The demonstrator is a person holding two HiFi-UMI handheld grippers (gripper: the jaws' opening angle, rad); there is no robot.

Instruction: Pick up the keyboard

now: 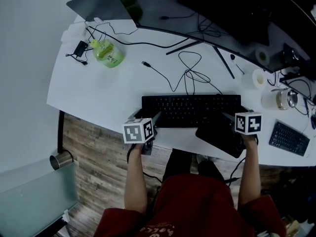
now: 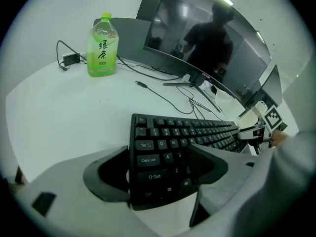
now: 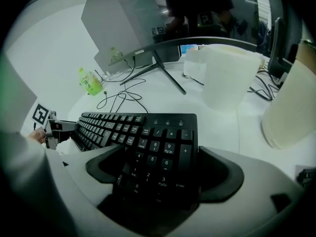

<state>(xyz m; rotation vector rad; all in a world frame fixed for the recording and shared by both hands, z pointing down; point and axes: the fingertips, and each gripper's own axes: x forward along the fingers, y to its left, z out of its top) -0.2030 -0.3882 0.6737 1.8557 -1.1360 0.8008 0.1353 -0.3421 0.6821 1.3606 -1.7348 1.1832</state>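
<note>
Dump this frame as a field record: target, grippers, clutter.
target: keyboard, black, on white desk
left gripper: jaws closed on keyboard's left end
right gripper: jaws closed on numpad end
lifted: cannot tell
clutter: green tea bottle, loose cable, monitor, second keyboard

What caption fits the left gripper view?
Left gripper clamps the black keyboard at its end; green bottle behind.

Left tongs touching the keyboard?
Touching. In the left gripper view the left tongs clamp the keyboard, jaws flush on its edges, no gap.
</note>
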